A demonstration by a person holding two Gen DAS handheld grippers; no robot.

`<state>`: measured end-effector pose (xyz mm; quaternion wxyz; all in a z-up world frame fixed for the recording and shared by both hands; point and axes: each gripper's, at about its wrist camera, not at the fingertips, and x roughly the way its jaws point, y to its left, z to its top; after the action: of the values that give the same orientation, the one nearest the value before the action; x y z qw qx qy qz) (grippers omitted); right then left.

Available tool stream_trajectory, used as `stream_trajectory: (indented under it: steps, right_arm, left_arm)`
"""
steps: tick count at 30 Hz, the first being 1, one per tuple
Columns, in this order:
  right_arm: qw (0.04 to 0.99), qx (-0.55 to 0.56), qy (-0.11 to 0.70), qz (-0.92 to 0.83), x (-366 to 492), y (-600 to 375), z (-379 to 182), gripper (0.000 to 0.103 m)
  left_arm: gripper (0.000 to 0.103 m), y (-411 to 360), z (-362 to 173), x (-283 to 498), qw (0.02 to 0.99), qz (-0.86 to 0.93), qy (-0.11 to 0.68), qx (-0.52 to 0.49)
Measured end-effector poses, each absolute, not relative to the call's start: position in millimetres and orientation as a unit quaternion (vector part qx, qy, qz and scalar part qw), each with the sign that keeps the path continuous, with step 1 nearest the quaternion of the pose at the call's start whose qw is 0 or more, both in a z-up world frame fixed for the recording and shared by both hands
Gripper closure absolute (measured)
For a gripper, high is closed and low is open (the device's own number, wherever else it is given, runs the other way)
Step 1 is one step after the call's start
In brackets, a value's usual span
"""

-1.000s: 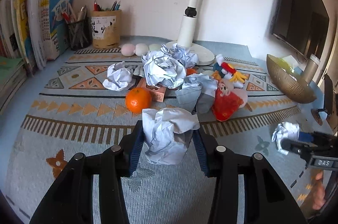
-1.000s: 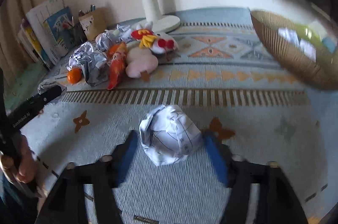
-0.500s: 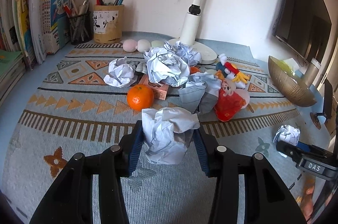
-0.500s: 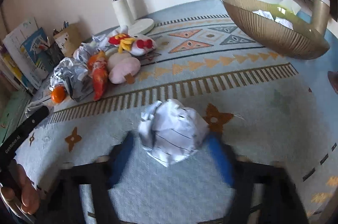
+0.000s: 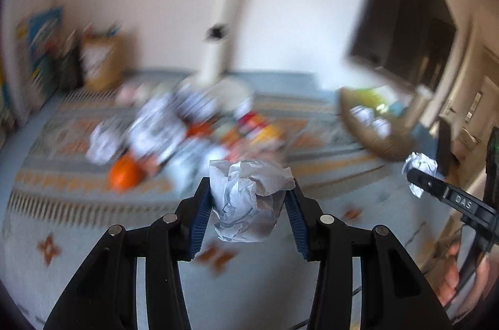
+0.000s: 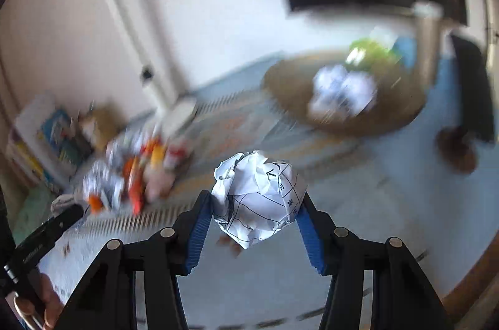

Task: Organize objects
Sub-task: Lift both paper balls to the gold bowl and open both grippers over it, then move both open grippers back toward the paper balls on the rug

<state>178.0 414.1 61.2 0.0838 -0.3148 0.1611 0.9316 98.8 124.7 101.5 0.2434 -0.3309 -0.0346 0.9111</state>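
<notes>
Both grippers lift crumpled paper balls above open blue patterned cloth (image 5: 78,236): left gripper (image 5: 248,202) pinches a grey-white crumpled paper ball (image 5: 248,199), right gripper (image 6: 254,210) closing on a printed crumpled paper ball (image 6: 259,199), woven brown bowl (image 6: 290,93) ahead, blurred toy-and-paper heap (image 5: 174,133) to the left

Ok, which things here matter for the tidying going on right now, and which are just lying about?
In play:
- left gripper, shut on grey paper ball
- right gripper, jaws closing on printed paper ball
- woven bowl, paper already inside

Lying about:
- orange
- desk lamp
- pen holder
</notes>
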Motion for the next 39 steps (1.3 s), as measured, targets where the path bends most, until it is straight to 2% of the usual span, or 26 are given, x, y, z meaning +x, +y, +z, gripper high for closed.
stream_trajectory:
  steps: [7,12,20,21,22,23,25,28,34,39]
  right_arm:
    - [0.166,-0.201,0.177,0.949,201.1,503.3,141.6,0.050]
    - [0.193,-0.184,0.153,0.952,179.7,534.8,169.5,0.050]
    - [0.218,-0.251,0.147,0.932,127.9,558.2,128.3,0.049]
    - [0.220,-0.260,0.147,0.929,122.3,560.6,122.1,0.046]
    - [0.221,-0.270,0.148,0.925,115.5,564.1,116.2,0.036]
    - [0.220,-0.277,0.148,0.923,112.9,566.6,112.0,0.030]
    - [0.219,-0.288,0.154,0.919,114.3,571.8,105.9,0.030]
    - [0.232,-0.276,0.152,0.920,134.2,572.9,103.1,0.029]
    - [0.210,-0.283,0.177,0.919,163.6,556.8,93.6,0.029]
    - [0.170,-0.288,0.178,0.925,164.5,512.1,95.9,0.029]
  left_arm:
    - [0.060,243.1,166.8,66.9,0.343,0.892,-0.035,-0.291]
    - [0.060,322.8,177.0,28.6,0.377,0.880,-0.032,-0.288]
    - [0.060,389.8,148.3,14.6,0.379,0.877,0.022,-0.294]
    - [0.058,394.1,146.0,12.4,0.378,0.877,0.024,-0.296]
    - [0.052,398.0,142.9,8.6,0.380,0.875,0.016,-0.300]
    - [0.045,399.3,141.6,5.9,0.384,0.871,0.009,-0.307]
    - [0.033,397.0,139.0,2.3,0.391,0.860,-0.003,-0.327]
    - [0.024,372.9,143.0,9.9,0.394,0.863,-0.023,-0.315]
    - [0.023,306.6,150.8,30.5,0.363,0.880,-0.041,-0.302]
    - [0.023,218.7,159.5,68.2,0.290,0.918,-0.030,-0.267]
